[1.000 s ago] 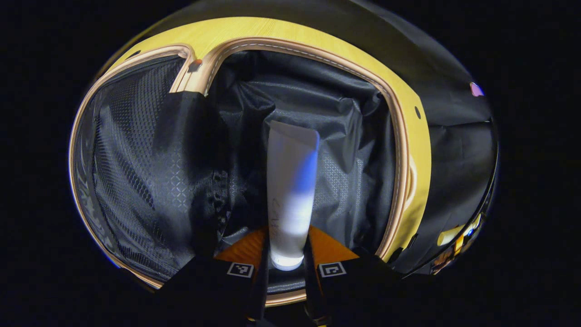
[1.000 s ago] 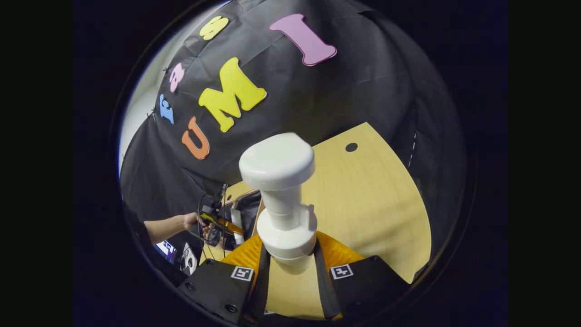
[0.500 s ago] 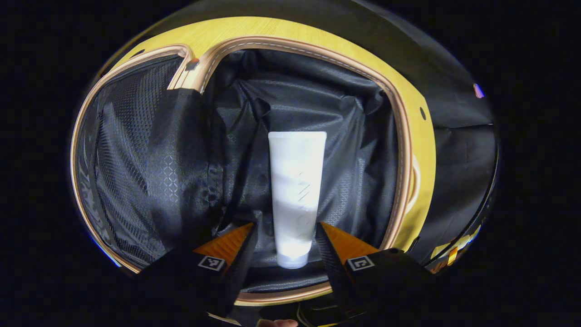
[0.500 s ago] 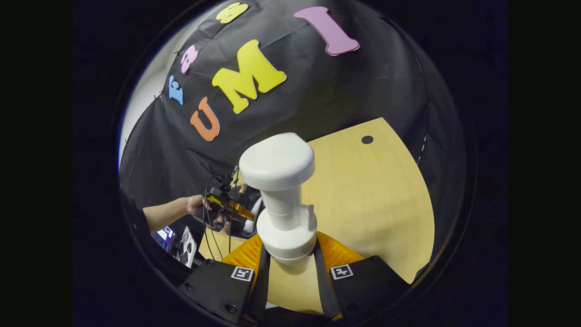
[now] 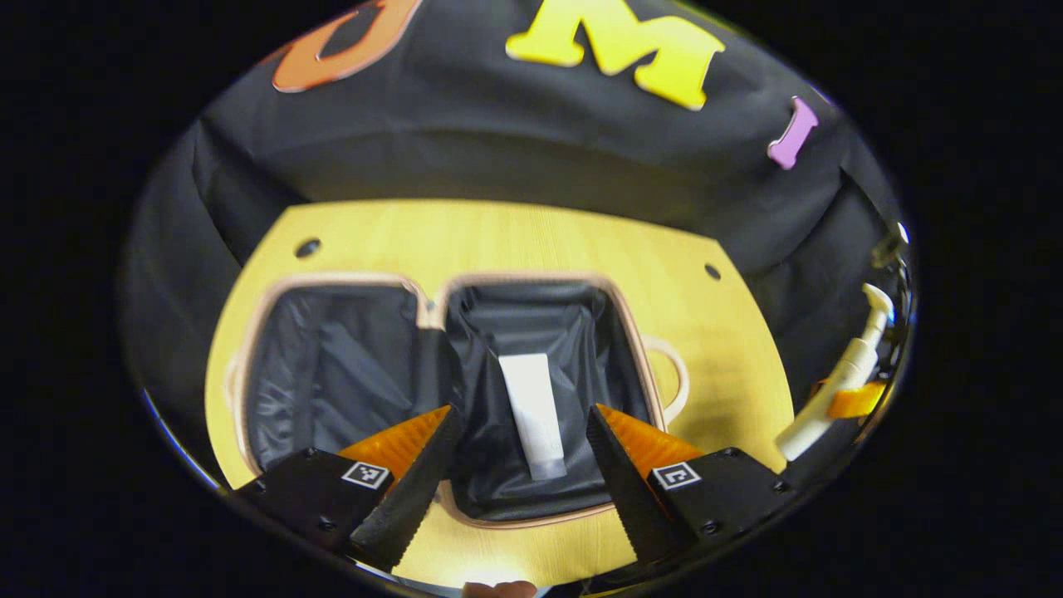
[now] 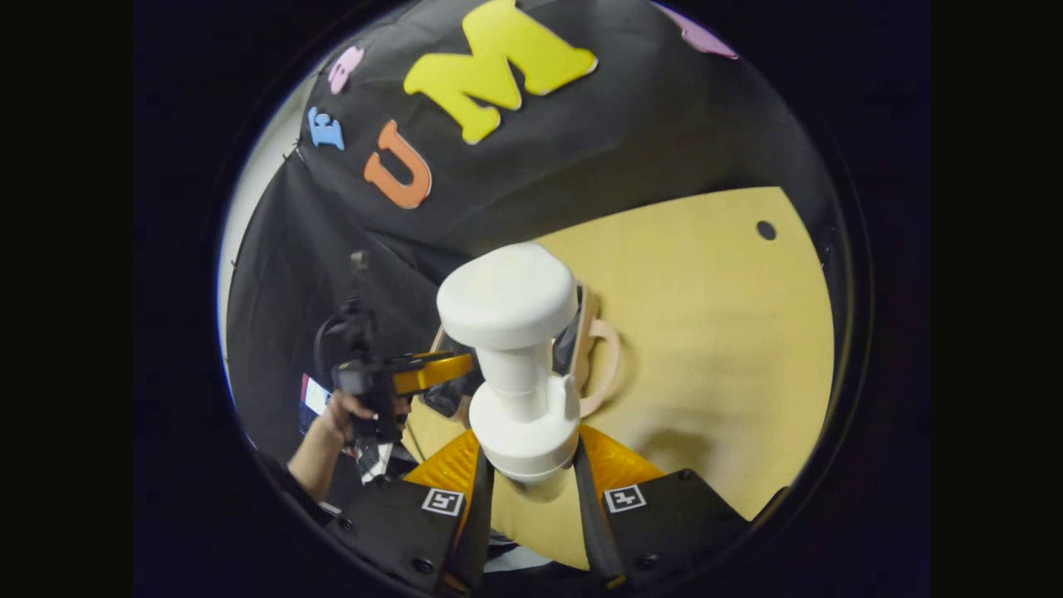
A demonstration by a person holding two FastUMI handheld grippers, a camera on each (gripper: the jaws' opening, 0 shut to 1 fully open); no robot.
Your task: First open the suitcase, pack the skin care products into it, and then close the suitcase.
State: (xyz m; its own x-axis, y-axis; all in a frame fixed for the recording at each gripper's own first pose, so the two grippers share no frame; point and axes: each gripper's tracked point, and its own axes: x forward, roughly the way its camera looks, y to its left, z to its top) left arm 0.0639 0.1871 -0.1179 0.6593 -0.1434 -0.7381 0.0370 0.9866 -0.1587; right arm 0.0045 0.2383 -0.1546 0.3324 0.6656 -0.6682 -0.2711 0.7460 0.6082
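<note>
Left of the pump bottle (image 5: 843, 374), the left gripper (image 5: 521, 413) has two long wedge-shaped fingers with ridged inner faces. Each is set on a black block with a square black-and-white marker (image 5: 365, 475) and small round screws (image 5: 320, 523). Just below the pump bottle, the right gripper (image 6: 531, 440) has the same black blocks, markers (image 6: 624, 497) and screws (image 6: 419, 565). Farther left of the bottle, a bare hand (image 6: 349, 411) grips a dark handle, with a thin black cable (image 6: 320, 349) looping above it.

Wood-grain table (image 5: 515, 241), glossy-lined suitcase (image 5: 548, 320)
</note>
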